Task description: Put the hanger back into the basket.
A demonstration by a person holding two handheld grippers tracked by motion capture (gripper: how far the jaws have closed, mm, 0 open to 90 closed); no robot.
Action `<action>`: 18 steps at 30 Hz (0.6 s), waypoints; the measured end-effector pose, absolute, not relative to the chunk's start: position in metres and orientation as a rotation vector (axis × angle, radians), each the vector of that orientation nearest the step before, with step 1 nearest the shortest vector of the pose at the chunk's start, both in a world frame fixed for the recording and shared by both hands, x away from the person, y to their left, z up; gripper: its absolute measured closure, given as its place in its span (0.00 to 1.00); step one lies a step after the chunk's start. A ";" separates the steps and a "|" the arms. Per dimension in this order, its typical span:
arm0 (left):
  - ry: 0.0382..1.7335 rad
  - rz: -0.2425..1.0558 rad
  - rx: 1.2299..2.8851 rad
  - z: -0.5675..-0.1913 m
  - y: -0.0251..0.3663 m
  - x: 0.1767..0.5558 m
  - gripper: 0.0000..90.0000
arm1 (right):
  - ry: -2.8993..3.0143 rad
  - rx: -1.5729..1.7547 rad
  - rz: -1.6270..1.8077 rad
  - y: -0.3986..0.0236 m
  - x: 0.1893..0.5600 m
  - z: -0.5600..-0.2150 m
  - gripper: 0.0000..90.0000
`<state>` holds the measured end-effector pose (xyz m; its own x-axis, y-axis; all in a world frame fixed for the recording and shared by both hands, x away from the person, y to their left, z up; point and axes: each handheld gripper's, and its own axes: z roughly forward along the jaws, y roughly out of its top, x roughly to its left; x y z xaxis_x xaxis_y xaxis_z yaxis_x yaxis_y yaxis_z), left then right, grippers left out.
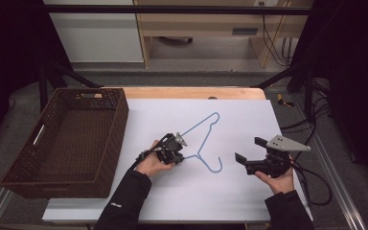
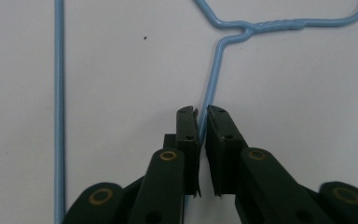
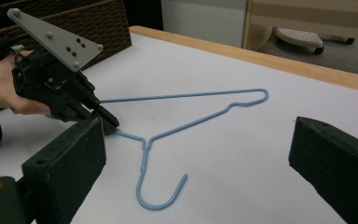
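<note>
Between left tongs point(image 2: 202, 122): hanger wire point(image 2: 213, 84)

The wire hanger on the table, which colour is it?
Light blue. The hanger shows best in the right gripper view.

My left gripper point(image 2: 202, 122) has black jaws with brass-coloured rivets; my right gripper point(image 1: 249, 157) is black under a grey plate. The wire hanger point(image 1: 202, 140) is pale blue throughout. The table point(image 1: 249, 115) has a white top with a light wood far edge. The basket point(image 1: 115, 125) at its left edge is dark brown wicker weave.
</note>
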<state>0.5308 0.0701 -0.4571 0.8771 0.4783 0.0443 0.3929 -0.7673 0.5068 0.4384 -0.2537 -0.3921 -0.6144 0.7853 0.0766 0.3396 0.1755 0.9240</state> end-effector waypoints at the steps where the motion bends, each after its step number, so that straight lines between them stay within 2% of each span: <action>1: 0.629 0.241 2.557 -0.457 0.069 0.531 0.94 | 2.039 1.057 1.429 -0.254 0.439 -0.392 0.05; 18: 0.583 0.288 2.604 -0.456 0.063 0.528 0.94 | 2.046 1.056 1.438 -0.252 0.439 -0.393 0.05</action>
